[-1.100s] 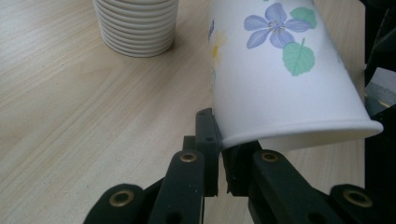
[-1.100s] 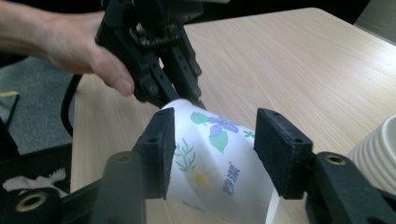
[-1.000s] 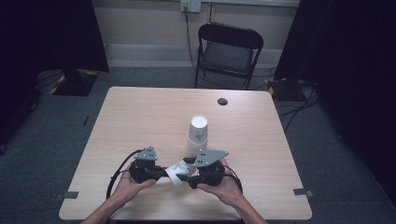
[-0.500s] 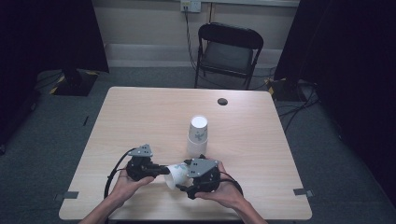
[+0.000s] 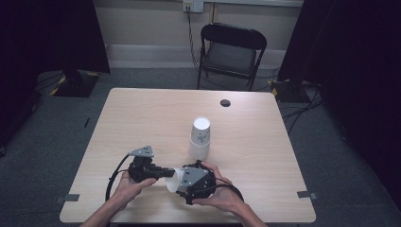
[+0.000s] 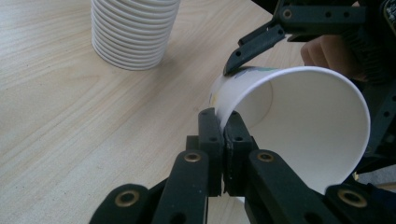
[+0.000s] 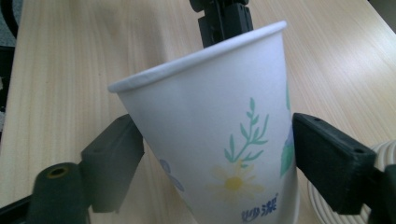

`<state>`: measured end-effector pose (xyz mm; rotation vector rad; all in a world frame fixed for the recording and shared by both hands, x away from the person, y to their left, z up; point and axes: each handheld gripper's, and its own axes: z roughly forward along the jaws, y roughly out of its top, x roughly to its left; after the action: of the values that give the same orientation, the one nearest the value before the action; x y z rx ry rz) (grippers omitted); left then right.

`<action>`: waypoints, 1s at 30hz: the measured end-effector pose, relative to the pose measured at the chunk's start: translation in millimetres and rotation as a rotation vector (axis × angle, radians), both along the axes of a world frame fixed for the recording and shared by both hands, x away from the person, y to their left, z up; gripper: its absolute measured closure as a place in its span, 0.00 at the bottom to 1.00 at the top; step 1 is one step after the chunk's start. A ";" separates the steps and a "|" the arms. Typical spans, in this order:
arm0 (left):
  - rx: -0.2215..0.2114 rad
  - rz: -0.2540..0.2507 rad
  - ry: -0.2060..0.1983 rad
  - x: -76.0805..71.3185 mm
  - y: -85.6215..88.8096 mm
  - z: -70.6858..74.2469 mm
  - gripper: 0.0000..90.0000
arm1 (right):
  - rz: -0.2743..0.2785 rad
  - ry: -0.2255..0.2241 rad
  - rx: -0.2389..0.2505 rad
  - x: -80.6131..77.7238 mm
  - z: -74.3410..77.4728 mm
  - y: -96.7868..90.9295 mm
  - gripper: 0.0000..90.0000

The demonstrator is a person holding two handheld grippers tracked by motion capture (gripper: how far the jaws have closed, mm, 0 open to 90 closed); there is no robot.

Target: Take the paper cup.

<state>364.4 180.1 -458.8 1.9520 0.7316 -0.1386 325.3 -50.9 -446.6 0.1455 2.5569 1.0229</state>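
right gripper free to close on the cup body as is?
Probably yes. The right gripper straddles the paper cup, a small gap showing at each side, nothing between. The left gripper only pinches the rim, clear of the body.

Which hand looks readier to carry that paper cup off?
Left, probably: its claw is pinched shut on the cup rim, while the right claw straddles the cup with gaps both sides.
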 end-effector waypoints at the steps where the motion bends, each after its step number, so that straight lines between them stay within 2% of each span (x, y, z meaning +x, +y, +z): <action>1: -0.018 0.009 0.010 0.7 1.9 1.2 0.98 | -0.003 -0.006 0.001 -0.3 -0.2 0.9 0.26; 4: -0.034 0.021 0.017 1.0 2.6 0.2 0.96 | -0.019 0.006 0.016 -0.2 -0.2 1.3 0.27; 6: -0.039 0.026 0.016 0.5 2.9 -0.9 0.95 | -0.028 0.046 0.043 2.8 -1.1 -0.1 0.29; 9: -0.048 0.044 -0.005 0.2 4.3 1.3 0.90 | -0.036 0.063 0.053 4.0 -1.5 -1.7 0.30; 10: -0.040 0.048 -0.012 0.0 4.7 1.9 0.89 | -0.048 0.085 0.062 5.2 -1.1 -3.4 0.31; 12: -0.029 0.043 -0.011 -0.5 5.1 0.4 0.93 | -0.056 0.096 0.075 6.3 0.0 -5.2 0.31; 13: -0.030 0.040 -0.009 -0.2 5.4 0.3 0.96 | -0.053 0.117 0.082 6.7 0.5 -5.7 0.31; 20: -0.033 0.041 0.003 -1.4 2.9 2.9 0.99 | -0.047 0.080 0.063 4.6 -1.8 -1.9 0.26; 22: -0.018 0.034 0.008 -1.7 0.5 2.1 0.99 | -0.044 0.079 0.063 4.2 -2.3 -0.7 0.26; 25: -0.023 0.030 0.024 -3.1 -3.5 1.3 0.99 | -0.035 0.079 0.054 2.2 -3.8 3.0 0.25; 30: -0.020 0.034 0.021 -4.2 -4.8 1.0 0.98 | -0.036 0.078 0.053 1.4 -5.1 5.8 0.27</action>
<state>360.2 175.4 -457.8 1.9206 0.7736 -0.1452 326.7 -45.2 -451.8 0.2496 2.5882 1.0922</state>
